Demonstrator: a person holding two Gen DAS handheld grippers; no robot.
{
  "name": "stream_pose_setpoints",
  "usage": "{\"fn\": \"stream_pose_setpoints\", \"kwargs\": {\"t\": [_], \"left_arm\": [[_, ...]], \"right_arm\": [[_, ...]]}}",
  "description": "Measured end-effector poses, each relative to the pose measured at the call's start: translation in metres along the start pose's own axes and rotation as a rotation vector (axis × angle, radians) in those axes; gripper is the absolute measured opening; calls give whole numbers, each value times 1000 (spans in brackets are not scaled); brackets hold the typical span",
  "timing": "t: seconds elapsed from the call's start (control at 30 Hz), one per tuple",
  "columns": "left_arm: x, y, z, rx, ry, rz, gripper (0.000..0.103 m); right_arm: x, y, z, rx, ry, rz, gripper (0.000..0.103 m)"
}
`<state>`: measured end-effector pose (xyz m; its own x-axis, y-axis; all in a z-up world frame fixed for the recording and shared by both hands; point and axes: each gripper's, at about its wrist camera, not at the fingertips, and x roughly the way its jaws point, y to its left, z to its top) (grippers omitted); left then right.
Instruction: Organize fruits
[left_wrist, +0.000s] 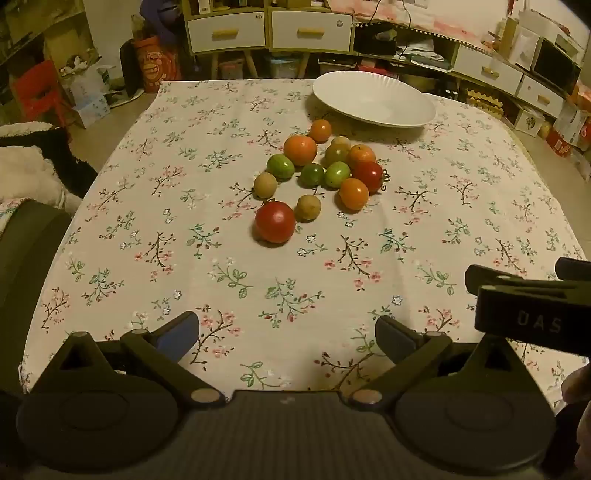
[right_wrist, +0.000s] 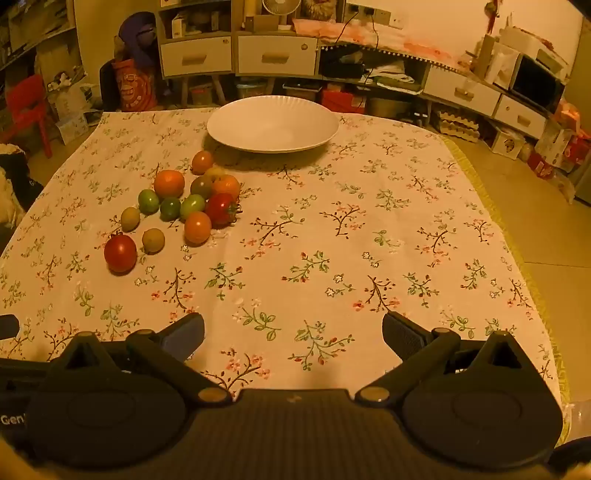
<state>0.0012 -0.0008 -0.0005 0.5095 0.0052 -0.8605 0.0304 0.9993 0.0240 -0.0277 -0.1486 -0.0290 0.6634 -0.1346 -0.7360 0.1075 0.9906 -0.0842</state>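
1. Left wrist view. Cluttered room, drawer units along the top of the frame; floral tablecloth (left_wrist: 184, 229) fills the middle.
2. Fruit pile (left_wrist: 321, 173) sits centre, slightly above mid-frame: thirteen or so small round pieces in red, orange, green and tan, most touching a neighbour. Big red fruit (left_wrist: 275, 221) lies lowest in the frame, just beside a tan one.
3. White plate (left_wrist: 373, 98) is at upper right of centre, beyond the pile, apart from the nearest fruit. Nothing in it.
4. Left gripper (left_wrist: 287, 338) at the bottom edge: jaws wide apart, only cloth between them. Well short of the pile.
5. Part of the right gripper (left_wrist: 524, 306) enters at lower right.
6. Right wrist view. Same table; pile now upper left, plate top centre, empty, cloth bare to the right.
7. Own jaws at the bottom edge spread fully, nothing between them.
8. Handling, judged: fruits look light, smooth-skinned and round, so they may roll or slip; the ripe red ones probably bruise under a hard squeeze. Take each across its widest part, starting with outliers such as the big red fruit, where neighbours do not crowd the fingers.
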Motion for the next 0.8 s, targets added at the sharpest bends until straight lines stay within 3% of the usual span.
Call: {"fn": "stream_pose_setpoints", "kwargs": {"t": [0.8], "left_arm": [[-12, -2, -1, 9, -71, -6, 100]], "right_arm": [[-11, -2, 2, 20, -34, -15, 103]]}}
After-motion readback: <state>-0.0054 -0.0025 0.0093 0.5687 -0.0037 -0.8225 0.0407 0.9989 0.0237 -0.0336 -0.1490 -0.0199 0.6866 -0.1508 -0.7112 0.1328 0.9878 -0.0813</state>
